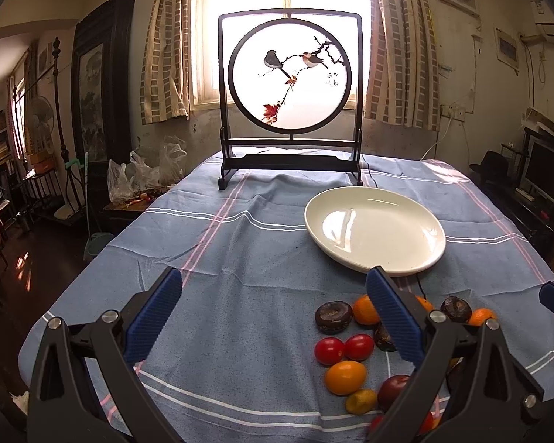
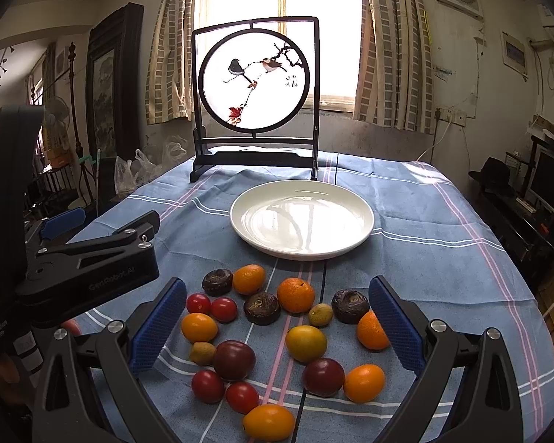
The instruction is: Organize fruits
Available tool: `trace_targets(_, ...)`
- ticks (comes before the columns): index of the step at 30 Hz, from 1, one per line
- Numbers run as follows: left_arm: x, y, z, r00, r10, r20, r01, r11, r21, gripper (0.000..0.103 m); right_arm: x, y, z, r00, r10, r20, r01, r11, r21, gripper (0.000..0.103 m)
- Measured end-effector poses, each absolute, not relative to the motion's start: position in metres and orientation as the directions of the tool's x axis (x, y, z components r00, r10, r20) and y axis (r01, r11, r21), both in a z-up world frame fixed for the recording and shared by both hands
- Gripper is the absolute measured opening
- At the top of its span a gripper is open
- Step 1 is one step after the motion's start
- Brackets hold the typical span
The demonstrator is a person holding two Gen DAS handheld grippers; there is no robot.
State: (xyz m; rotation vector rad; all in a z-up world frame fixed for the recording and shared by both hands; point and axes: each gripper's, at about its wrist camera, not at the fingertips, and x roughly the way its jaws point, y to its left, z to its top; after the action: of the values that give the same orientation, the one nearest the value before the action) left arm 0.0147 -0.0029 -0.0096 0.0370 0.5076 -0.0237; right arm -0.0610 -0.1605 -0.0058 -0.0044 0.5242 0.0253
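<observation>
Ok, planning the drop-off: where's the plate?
The plate is empty, mid-table in the right wrist view, beyond the fruit and before the bird screen.

Left wrist view: low over the tablecloth [image 1: 240, 258], left of the white plate [image 1: 375, 234], facing the bird screen [image 1: 290, 99] and window. Right wrist view: nearer the plate's [image 2: 301, 229] centreline, close above the fruit pile [image 2: 277, 332], same heading. Shared: plate, screen [image 2: 255, 92], fruit [image 1: 351, 347], cloth.
</observation>
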Motion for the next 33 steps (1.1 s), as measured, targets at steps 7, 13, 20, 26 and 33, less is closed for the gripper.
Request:
trace_targets(7, 0.0143, -0.0041, -0.0117, 0.872, -0.014, -0.489, 0.037, 0.999, 0.039, 0.098, -0.0617, -0.1622, -0.0087, 0.863, 0.027, -0.504, -0.025, 1.0, 0.01, 0.099)
trace_targets(13, 0.0141, -0.0053, -0.0126, 0.87, -0.017, -0.493, 0.042, 0.998, 0.038, 0.098, -0.0616, -0.162, -0.0089, 0.863, 0.028, -0.505, -0.027, 1.0, 0.01, 0.099)
trace_targets(20, 0.0135, -0.006, -0.0118, 0.871, -0.028, -0.49, 0.052, 0.998, 0.036, 0.098, -0.0628, -0.1624, -0.0097, 0.863, 0.031, -0.504, -0.03, 0.999, 0.011, 0.099)
trace_targets(26, 0.0134, -0.0068, -0.0135, 0.869, -0.028, -0.494, 0.054, 0.998, 0.038, 0.098, -0.063, -0.162, -0.0098, 0.863, 0.033, -0.504, -0.031, 0.999, 0.012, 0.099)
trace_targets(33, 0.014, -0.0079, -0.0145, 0.868, -0.03, -0.496, 0.058, 0.998, 0.04, 0.098, -0.0632, -0.162, -0.0102, 0.86, 0.037, -0.508, -0.035, 0.999, 0.014, 0.099)
